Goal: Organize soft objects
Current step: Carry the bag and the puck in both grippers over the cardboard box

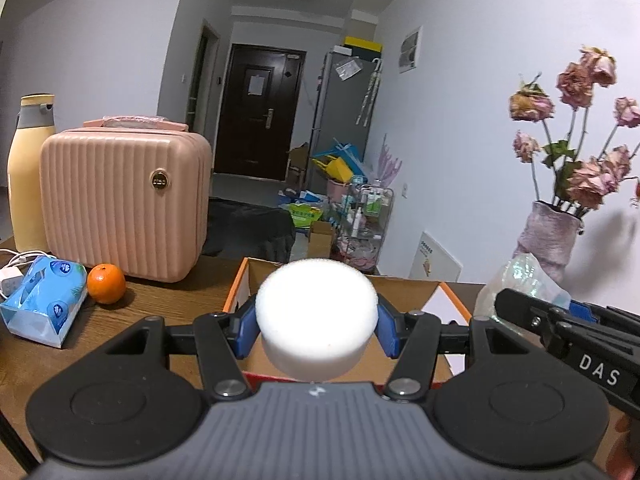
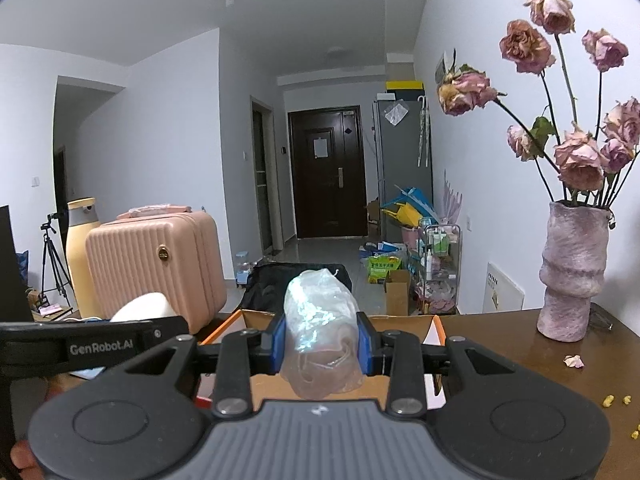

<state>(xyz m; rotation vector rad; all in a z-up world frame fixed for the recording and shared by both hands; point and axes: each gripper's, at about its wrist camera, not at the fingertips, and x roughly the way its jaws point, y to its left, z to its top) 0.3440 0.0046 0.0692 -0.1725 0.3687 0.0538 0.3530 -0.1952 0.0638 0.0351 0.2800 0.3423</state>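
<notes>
My left gripper [image 1: 317, 330] is shut on a round white sponge [image 1: 316, 312] and holds it above an open cardboard box [image 1: 404, 292] with orange rims. My right gripper [image 2: 320, 344] is shut on a clear plastic bag [image 2: 320, 320] with something pinkish inside, also above the box [image 2: 400, 322]. In the left wrist view the bag [image 1: 520, 280] and the right gripper's body show at the right. In the right wrist view the sponge [image 2: 144, 308] shows at the left behind the left gripper's body.
On the brown table [image 1: 168, 304] stand a pink ribbed case [image 1: 124, 200], a yellow bottle [image 1: 28, 168], a blue tissue pack [image 1: 44, 300] and an orange [image 1: 106, 283]. A pink vase with dried roses [image 2: 568, 272] stands at the right, with crumbs [image 2: 616, 400] nearby.
</notes>
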